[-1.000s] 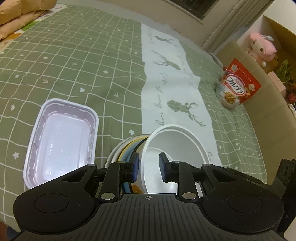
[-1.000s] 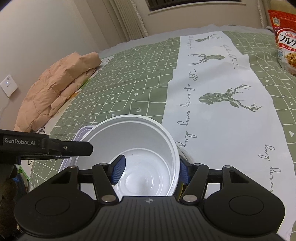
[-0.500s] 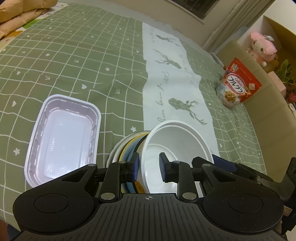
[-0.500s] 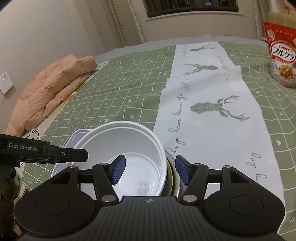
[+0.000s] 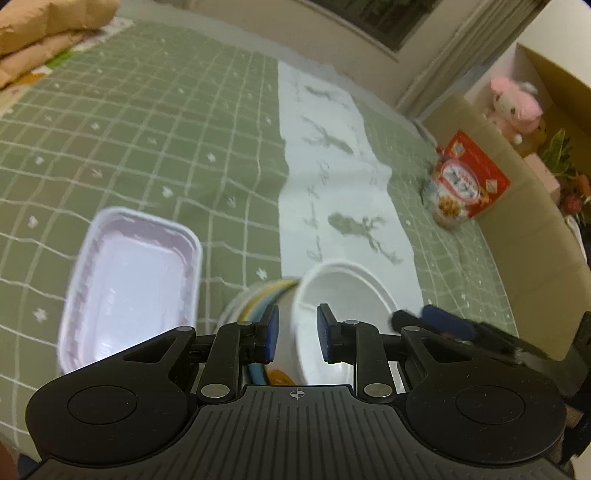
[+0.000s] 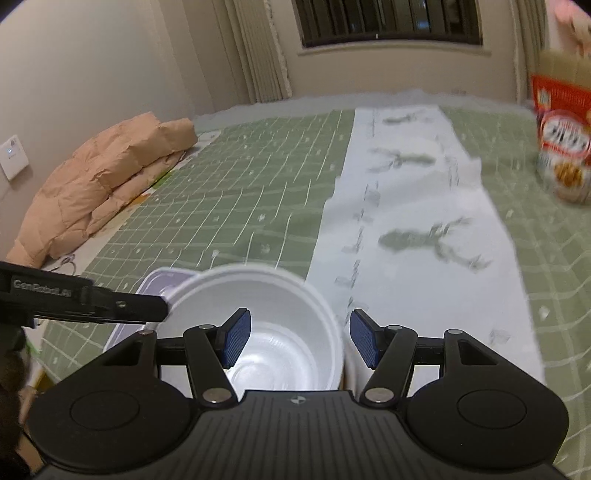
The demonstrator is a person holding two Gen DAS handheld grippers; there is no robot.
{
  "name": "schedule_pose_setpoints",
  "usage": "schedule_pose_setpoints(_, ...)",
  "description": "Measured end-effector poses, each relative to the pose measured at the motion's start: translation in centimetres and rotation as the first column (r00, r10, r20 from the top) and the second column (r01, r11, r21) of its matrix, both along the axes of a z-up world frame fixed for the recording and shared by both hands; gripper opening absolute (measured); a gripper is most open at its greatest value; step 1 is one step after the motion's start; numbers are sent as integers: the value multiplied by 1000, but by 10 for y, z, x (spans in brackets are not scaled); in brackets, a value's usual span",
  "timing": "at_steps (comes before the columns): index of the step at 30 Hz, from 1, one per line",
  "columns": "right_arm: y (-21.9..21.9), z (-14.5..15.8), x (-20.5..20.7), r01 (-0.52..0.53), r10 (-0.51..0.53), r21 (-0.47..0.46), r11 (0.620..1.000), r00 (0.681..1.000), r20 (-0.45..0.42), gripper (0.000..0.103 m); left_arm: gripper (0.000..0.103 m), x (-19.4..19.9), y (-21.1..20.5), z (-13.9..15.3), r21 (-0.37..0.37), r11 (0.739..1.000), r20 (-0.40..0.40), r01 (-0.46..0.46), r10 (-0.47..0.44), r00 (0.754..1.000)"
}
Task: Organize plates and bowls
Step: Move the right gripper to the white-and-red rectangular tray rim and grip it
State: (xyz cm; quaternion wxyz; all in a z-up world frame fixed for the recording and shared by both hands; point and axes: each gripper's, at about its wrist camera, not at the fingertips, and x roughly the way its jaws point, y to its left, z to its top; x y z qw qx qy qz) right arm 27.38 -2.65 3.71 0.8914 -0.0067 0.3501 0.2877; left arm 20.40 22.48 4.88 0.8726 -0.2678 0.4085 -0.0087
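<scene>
A bed with a green checked cover (image 6: 240, 206) fills the room. Behind it, a beige wall (image 6: 92, 81), pale curtains (image 6: 255, 48) and a dark window (image 6: 388, 18).

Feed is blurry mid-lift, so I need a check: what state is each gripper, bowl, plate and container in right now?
White bowl: empty, upright, rim straddled by both grippers.
Left gripper: around the bowl's wall; jaws have just been closing.
Right gripper: straddles the bowl's other wall; contact unclear.
Stacked plates: nested under the bowl.
Lavender container: empty, open, upright on the cloth.
Cereal bag: standing upright.
</scene>
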Motion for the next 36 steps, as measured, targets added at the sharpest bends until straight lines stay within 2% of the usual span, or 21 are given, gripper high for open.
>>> schedule_pose_setpoints(2, 4, 13, 4, -4, 4, -7, 1000, 1000, 14, 61, 25, -9, 16, 5, 5, 1000, 23, -28, 28, 999)
schedule_pose_setpoints(6, 33, 38, 20, -71, 71, -21, 997, 997, -32, 61, 25, -30, 58, 5, 47, 984, 47, -171, 169, 984)
schedule_pose_setpoints(9, 80, 44, 31, -137, 131, -68, 988, 987, -95, 61, 26, -39, 78, -7, 123, 960, 31, -251, 249, 968)
schedule_pose_setpoints(13, 149, 34, 41, -214, 184, -141, 967, 962, -200, 62, 26, -40, 90, -32, 218, 936, -18, -276, 286, 958)
schedule_pose_setpoints(17, 203, 6, 57, -221, 139, -248, 943, 940, -311, 66, 26, -37, 101, -58, 177, 952, -63, -248, 263, 963)
schedule_pose_setpoints(21, 230, -22, 71, -192, 49, -305, 933, 906, -421, 66, 26, -40, 108, -78, 151, 960, -82, -237, 251, 964)
schedule_pose_setpoints(26, 248, -46, 72, -164, -15, -395, 904, 911, -413, 71, 26, -45, 116, -95, 93, 972, -90, -214, 222, 971)
schedule_pose_setpoints(32, 266, -64, 68, -186, -24, -375, 908, 871, -490, 71, 25, -61, 127, -101, 16, 977, -86, -212, 212, 973)
schedule_pose_setpoints(36, 280, -69, 47, -220, 30, -319, 922, 862, -506, 71, 25, -77, 130, -97, 30, 973, -79, -228, 229, 970)
